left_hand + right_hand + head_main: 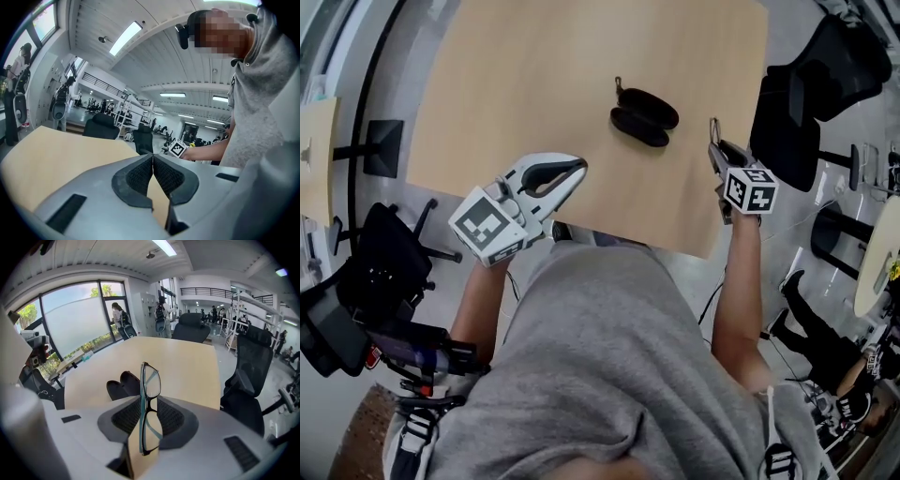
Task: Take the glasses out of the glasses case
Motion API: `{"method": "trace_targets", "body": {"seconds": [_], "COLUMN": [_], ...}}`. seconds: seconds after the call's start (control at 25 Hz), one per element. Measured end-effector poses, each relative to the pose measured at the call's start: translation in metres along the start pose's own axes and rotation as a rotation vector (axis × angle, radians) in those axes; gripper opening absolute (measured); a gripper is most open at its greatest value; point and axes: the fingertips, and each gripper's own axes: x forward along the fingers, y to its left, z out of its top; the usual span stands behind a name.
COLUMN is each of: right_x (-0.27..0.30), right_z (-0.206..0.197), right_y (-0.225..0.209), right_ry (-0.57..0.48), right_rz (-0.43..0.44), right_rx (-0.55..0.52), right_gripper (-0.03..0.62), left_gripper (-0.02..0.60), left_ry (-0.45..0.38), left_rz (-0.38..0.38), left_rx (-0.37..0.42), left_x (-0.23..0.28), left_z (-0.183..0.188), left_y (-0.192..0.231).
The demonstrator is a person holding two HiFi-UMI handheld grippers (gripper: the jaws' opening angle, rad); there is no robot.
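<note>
Both fingers of the right gripper (pixel 149 414) are clenched on the folded glasses (pixel 151 380), which stand on edge between them. Beyond those fingertips and a little to their left, the open case (pixel 123 384) lies on the table (pixel 187 357). The left gripper (pixel 153 165) has its fingers pressed together on nothing.

**Matt plastic, smooth wood, soft cloth**

The table (pixel 581 56) has a pale wood-look top, smooth and matt. The glasses case (pixel 643 117) is black with a faint sheen. The glasses (pixel 151 380) have a glossy dark plastic frame and clear, shiny lenses. The left gripper (pixel 153 164) and right gripper (pixel 149 416) are smooth matt grey plastic. Their pads (pixel 136 180) are black and rough-textured. The sweatshirt (pixel 609 356) is soft grey cloth.
</note>
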Motion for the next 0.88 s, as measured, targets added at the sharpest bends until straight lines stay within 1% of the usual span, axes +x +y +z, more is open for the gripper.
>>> {"method": "trace_targets", "body": {"seconds": [0.16,0.44,0.76,0.88], "right_x": [0.021,0.058,0.090,0.097], "right_z": [-0.015,-0.042,-0.061,-0.066], "right_y": [-0.012,-0.029,-0.026,-0.027], "right_ry": [0.053,0.158,0.241,0.281], "right_rz": [0.004,0.002,0.001,-0.020], "right_rx": [0.017,0.007,-0.020,-0.034], "right_gripper": [0.103,0.106,0.106,0.106], "left_gripper": [0.006,0.006,0.006,0.006], "left_ry": [0.012,0.018,0.012,0.013], "left_rz": [0.012,0.047,0.082,0.090], "left_rx": [-0.012,-0.035,-0.054,-0.056], "left_x": [0.001,0.000,-0.007,-0.009], "left_z": [-0.002,-0.006,-0.010,-0.011], "left_y": [0.005,0.015,0.023,0.025]}}
